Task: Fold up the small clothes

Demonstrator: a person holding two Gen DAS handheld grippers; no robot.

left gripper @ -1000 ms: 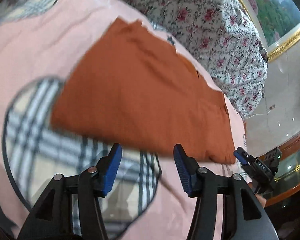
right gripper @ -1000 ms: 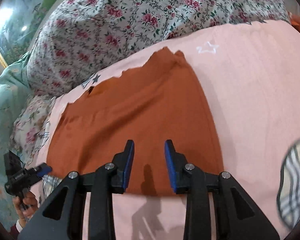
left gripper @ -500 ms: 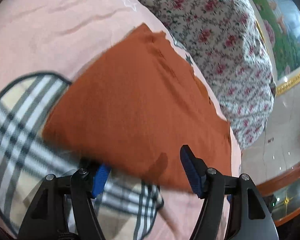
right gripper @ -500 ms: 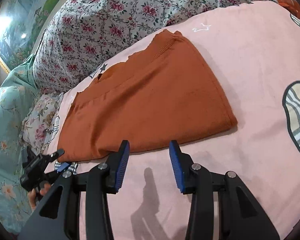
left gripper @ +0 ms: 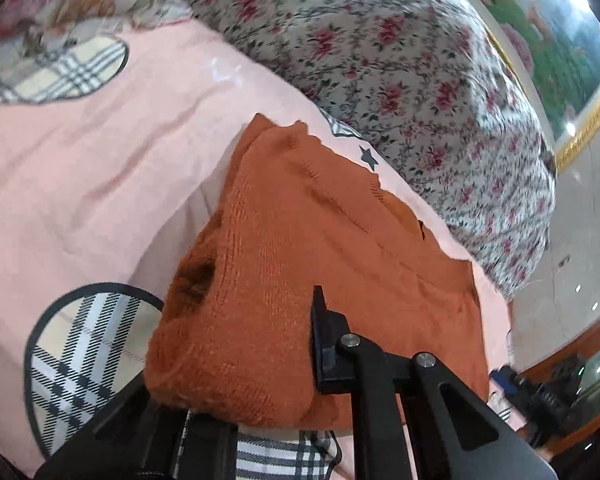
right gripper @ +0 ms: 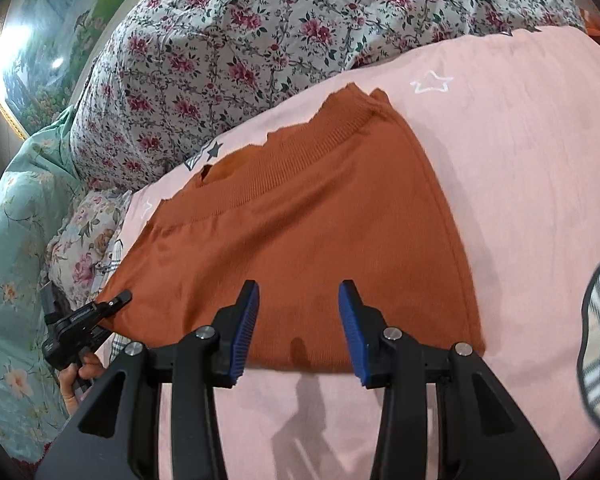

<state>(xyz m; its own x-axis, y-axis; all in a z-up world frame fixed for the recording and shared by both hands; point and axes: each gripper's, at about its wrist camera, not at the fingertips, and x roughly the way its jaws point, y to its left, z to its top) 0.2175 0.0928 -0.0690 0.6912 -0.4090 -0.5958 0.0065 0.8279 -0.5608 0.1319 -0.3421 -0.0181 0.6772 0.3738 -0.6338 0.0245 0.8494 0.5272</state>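
a pink bedsheet (right gripper: pixel 520 168) with plaid patches and small star prints carries everything, and a floral quilt (right gripper: pixel 260 40) is heaped along its far edge. at the sheet's left end, seen from the right wrist camera, a teal flowered cover (right gripper: pixel 16 232) and a small floral pillow (right gripper: pixel 88 248) lie beside it. a gold-framed landscape painting (left gripper: pixel 540 32) hangs behind the quilt.

the folded orange knit sweater (right gripper: pixel 300 248) lies flat on the sheet near the far edge, its ribbed band toward the quilt and its front fold close to the near side of the sheet.

the left gripper (left gripper: pixel 236 360) has the sweater's end corner bunched and raised between its fingers, clamped on the knit; only its right finger shows, the other is buried under the cloth. in the right wrist view the same gripper (right gripper: pixel 116 300) bites the sweater's left corner.

the right gripper (right gripper: pixel 298 328) hovers over the sweater's near fold with its blue pads (right gripper: pixel 246 328) spread wide, nothing between them.
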